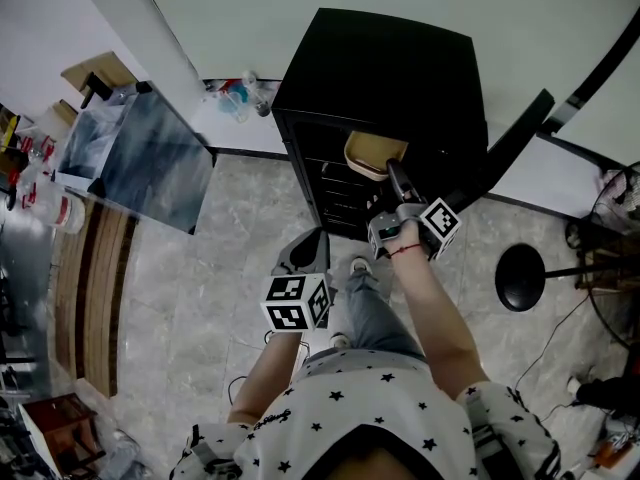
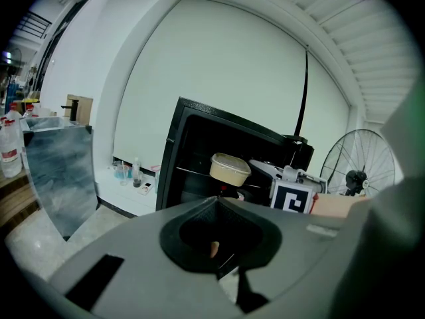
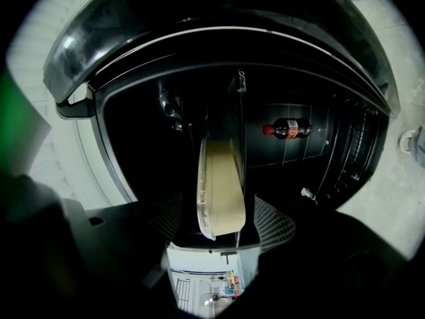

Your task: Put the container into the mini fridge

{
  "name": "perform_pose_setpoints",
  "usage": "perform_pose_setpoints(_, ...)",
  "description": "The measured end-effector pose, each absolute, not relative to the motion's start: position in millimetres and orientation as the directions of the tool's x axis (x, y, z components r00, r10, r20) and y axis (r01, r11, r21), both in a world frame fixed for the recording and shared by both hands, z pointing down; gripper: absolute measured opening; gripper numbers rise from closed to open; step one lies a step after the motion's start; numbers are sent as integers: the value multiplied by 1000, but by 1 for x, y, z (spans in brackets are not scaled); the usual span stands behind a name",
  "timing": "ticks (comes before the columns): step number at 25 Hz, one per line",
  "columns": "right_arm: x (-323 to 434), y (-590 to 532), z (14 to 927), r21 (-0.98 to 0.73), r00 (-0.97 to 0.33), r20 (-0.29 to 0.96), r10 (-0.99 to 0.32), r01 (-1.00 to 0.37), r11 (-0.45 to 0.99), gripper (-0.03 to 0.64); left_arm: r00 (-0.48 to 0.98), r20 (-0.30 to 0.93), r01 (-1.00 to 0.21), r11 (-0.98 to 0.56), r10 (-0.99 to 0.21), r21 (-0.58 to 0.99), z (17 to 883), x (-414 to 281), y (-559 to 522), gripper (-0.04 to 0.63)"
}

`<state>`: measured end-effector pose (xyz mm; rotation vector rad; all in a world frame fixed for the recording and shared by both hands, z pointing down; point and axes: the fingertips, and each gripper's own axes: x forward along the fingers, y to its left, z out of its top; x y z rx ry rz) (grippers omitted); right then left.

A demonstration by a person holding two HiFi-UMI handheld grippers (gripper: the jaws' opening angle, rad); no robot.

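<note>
right claw [image 3: 222, 226] is standing released around the container [image 3: 219, 178] inside the mini fridge [image 1: 400, 78] — left claw [image 2: 216, 203] is hanging clenched.

The fridge's [image 1: 385, 68] front stands open; the container [image 1: 374, 153] blocks its upper part, and the swung door [image 1: 512, 136] bars the right side.

White shirt [image 1: 370, 408], black stars; grey trousers [image 1: 378, 308]. Red band [image 1: 403, 251] behind right claw [image 1: 394, 174]. Black-white marker cube [image 1: 441, 226] there; another behind left claw [image 1: 305, 248].
</note>
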<state>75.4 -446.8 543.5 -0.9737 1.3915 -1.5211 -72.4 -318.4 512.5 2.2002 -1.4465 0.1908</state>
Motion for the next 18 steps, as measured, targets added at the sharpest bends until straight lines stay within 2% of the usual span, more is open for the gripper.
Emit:
perform_pose_setpoints(9,78,-412,540,-999,-375,36,-926,1,-39,314,432,365,-890,-325,-825,319,509,-69,-296,12)
perform_pose_setpoints(13,75,-391,532,-993,-405,67,-912,-116,-21,313,438,360,-888,-334,-824,316,506,-68,-284,12)
perform_pose_setpoints(16,73,-372,526,-967,-425,111,-898,-253,1,258,442,357,-887,-343,-823,309,504,-68,-274,12)
perform_pose_setpoints(18,71,-358,521,-939,-427,140,-893,-343,17,181,445,354,-886,-348,-822,306,502,-69,-268,12)
